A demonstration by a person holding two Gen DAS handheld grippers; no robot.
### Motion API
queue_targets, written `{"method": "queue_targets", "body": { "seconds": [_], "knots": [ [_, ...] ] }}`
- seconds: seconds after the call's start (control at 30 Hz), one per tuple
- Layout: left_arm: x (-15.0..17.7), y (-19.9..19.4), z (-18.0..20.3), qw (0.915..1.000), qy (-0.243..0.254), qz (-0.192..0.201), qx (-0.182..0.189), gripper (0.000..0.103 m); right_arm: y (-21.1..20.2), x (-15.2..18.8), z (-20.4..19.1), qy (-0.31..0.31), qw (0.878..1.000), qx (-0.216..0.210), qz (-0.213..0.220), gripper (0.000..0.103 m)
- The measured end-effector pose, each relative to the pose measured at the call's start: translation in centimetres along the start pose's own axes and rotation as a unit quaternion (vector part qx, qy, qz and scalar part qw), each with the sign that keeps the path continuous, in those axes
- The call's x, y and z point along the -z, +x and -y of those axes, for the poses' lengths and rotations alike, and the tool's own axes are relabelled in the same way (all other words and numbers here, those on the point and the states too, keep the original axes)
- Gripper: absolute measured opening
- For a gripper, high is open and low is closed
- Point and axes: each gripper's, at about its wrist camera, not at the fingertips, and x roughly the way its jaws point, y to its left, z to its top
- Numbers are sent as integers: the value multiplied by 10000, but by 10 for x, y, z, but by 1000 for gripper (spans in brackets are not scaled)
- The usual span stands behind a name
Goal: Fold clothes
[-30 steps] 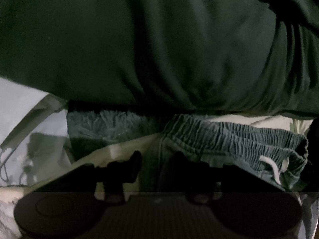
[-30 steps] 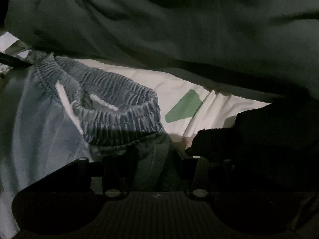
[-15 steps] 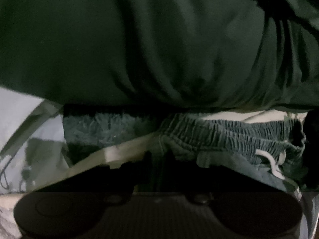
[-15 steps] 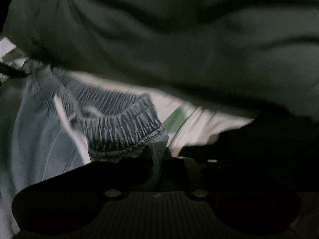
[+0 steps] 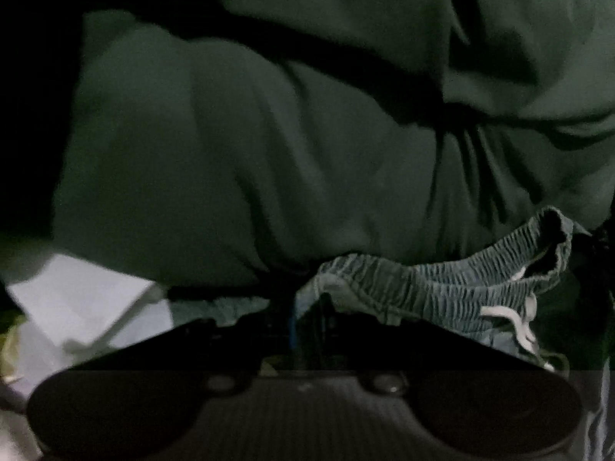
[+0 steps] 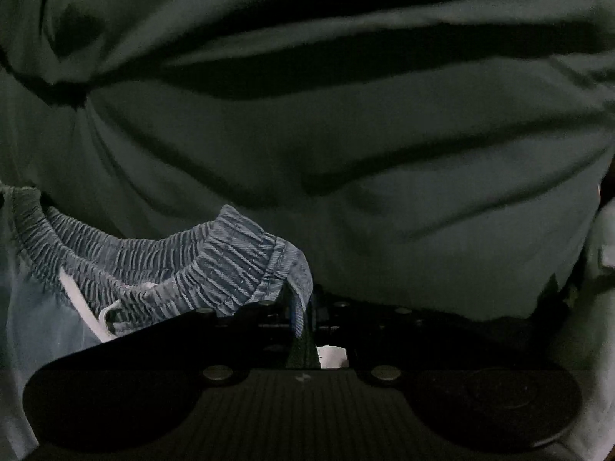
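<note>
A pair of blue shorts with a gathered elastic waistband (image 5: pixel 442 280) (image 6: pixel 215 269) and a white drawstring (image 5: pixel 515 319) (image 6: pixel 107 315) hangs between both grippers. My left gripper (image 5: pixel 303 319) is shut on the waistband's left corner. At the other corner, my right gripper (image 6: pixel 303 319) is shut on the band, a fold of blue cloth pinched between its dark fingers. Just behind the shorts, a dark green top (image 5: pixel 269 153) (image 6: pixel 346 134) worn by a person fills most of both views. The shorts' legs are out of sight below.
Pale fabric or bedding (image 5: pixel 84 307) shows at the lower left of the left wrist view. A strip of light cloth (image 6: pixel 592 288) lies at the right edge of the right wrist view. The scene is very dim.
Both grippers closed on the waistband corners and lifted the shorts off the patterned sheet, toward the person's green top. The waistband now stretches between the two grippers.
</note>
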Motion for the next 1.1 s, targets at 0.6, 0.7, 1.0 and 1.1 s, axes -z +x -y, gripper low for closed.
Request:
{"method": "queue_targets", "body": {
  "seconds": [0.6, 0.7, 1.0, 1.1],
  "knots": [
    [-3, 23, 23, 9980, 357, -468, -250, 33, -39, 65, 30, 282, 9976, 629, -76, 48],
    [-3, 25, 36, 9983, 463, -345, -3, 33, -55, 74, 35, 430, 9967, 691, -13, 48],
    [-3, 53, 118, 9800, 1845, -178, 722, 43, -94, 136, 18, 861, 9930, 801, -49, 48],
    [-4, 69, 142, 9730, 2082, -157, 983, 44, -114, 168, 6, 994, 9918, 783, -174, 48]
  ]
}}
